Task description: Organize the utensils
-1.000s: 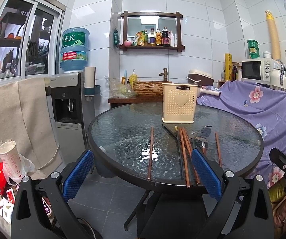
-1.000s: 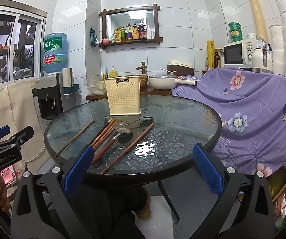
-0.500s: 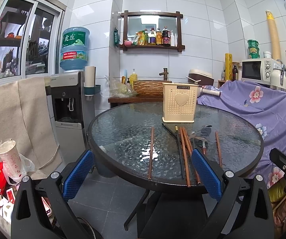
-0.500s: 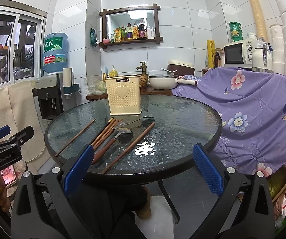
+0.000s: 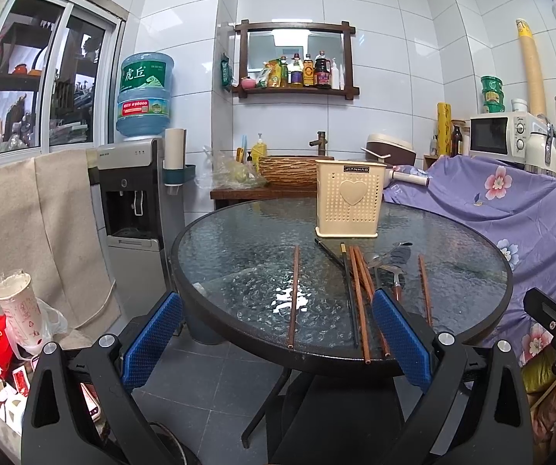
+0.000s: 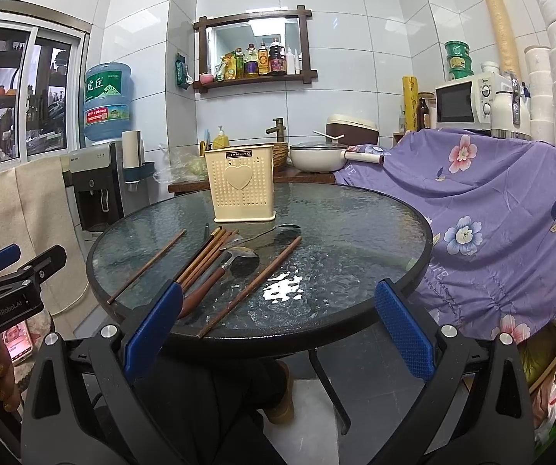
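Your utensils lie on the round glass counter [image 5: 239, 255], in front of the cream holder [image 5: 347, 203]: one lone chopstick [image 5: 293, 296] to the left, a bundle of chopsticks [image 5: 357, 298] in the middle, two spoons [image 6: 247, 250] and another single chopstick [image 6: 251, 283] on the right. All run lengthwise from the holder toward the counter's near rim. In the left view your own blue pad hides the spoon handles, and the bundle overlaps so closely that its count is hard to make out, perhaps four or five. The holder's label reads JIANHAO above a raised heart. Your left tongs [image 5: 276, 343] are spread wide, pinching nothing, short of the rim. Your right tongs [image 6: 278, 331] are likewise spread and empty. The left unit reads GenRobot.AI.
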Available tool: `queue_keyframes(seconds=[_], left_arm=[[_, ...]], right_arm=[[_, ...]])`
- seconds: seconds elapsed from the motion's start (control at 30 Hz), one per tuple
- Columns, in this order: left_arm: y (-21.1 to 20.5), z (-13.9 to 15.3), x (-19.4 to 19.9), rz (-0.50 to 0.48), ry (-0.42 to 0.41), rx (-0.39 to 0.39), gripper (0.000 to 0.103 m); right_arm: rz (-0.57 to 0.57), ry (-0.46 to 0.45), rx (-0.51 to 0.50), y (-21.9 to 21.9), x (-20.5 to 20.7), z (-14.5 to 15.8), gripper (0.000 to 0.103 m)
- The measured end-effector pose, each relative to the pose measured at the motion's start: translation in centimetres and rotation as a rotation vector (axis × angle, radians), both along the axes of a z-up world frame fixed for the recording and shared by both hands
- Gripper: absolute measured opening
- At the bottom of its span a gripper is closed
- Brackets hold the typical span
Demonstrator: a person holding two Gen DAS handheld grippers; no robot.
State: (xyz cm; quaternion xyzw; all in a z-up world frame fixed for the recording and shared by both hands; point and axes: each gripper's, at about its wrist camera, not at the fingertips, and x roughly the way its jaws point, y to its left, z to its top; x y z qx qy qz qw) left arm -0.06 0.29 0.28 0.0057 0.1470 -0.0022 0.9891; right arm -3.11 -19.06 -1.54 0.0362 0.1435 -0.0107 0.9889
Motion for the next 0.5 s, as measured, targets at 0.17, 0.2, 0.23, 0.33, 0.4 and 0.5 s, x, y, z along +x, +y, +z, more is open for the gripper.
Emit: queue_keyframes(seconds=[0.17,0.2,0.23,0.33,0.4,0.5], left_arm=[[-0.06,0.0,-0.08,0.001,-0.001,0.0,0.097],[-0.05,0.01,-0.08,0.001,-0.003,0.0,0.097],[-0.03,-0.01,-0.08,0.0,-0.003,0.001,0.097],[-0.06,-0.02,-0.06,0.002,-0.002,0.004,0.097],[-0.09,-0.01,0.0,0.0,0.0,0.005,0.097],[-0.1,-0.05,-0.05,-0.001,-0.003,0.008,0.097]], right_arm=[[0.0,0.0,0.001,-0.01,0.06,-0.02,0.098],[-0.001,0.0,0.0,-0.01,0.06,-0.02,0.098],[0.001,0.0,0.001,-0.03,0.06,-0.02,0.098],[0.002,0.0,0.0,-0.01,0.07,-0.02,0.098],[0.003,0.002,0.003,-0.02,0.09,-0.04,0.098],[0.001,0.005,0.004,-0.1,0.12,-0.08,0.098]])
